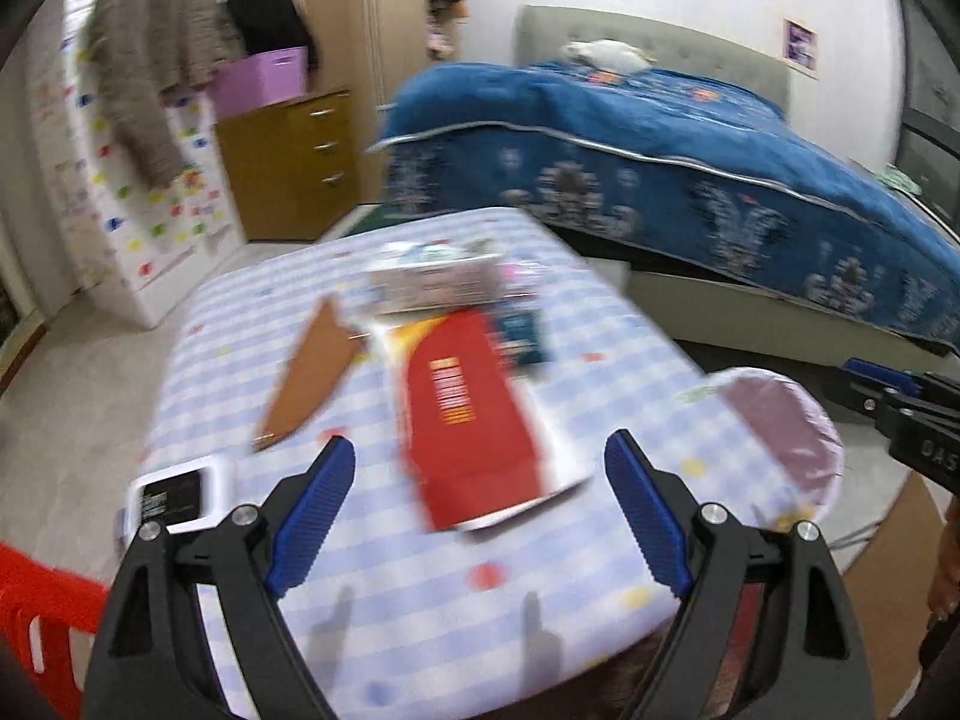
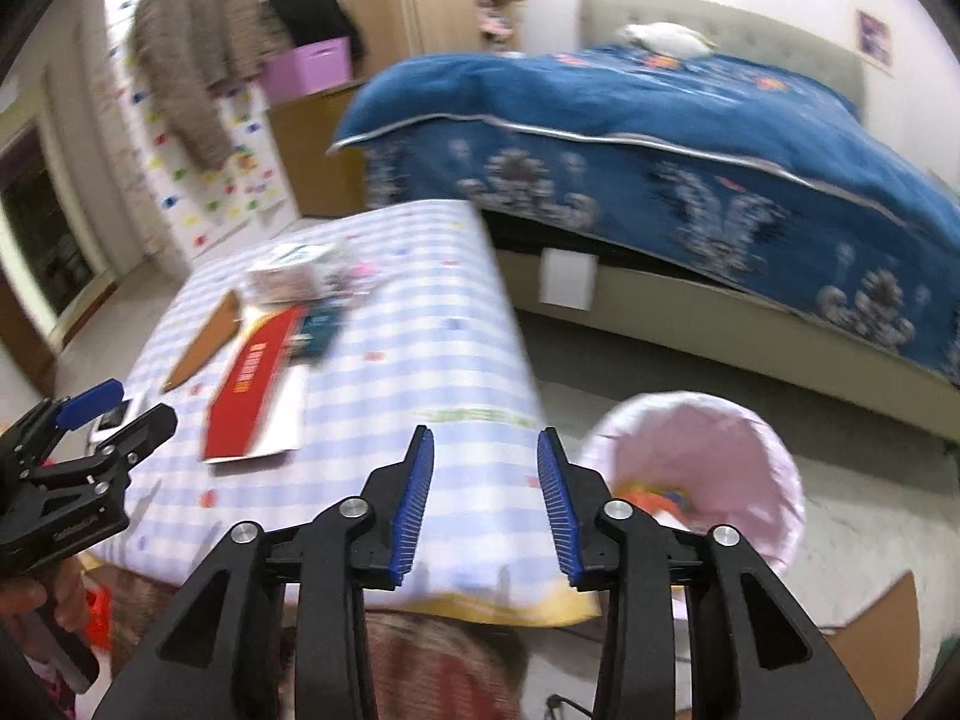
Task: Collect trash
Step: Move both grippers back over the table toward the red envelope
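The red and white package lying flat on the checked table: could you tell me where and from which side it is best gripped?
Probably the near short edge of the red and white package, approached from the near side by the open left gripper. It lies flat, long axis pointing away, and that white-bordered end looks slightly raised off the checked table.

Left gripper (image 1: 480, 510), right gripper (image 2: 485, 504): black frames, ribbed blue pads (image 1: 312, 522), silver screws.
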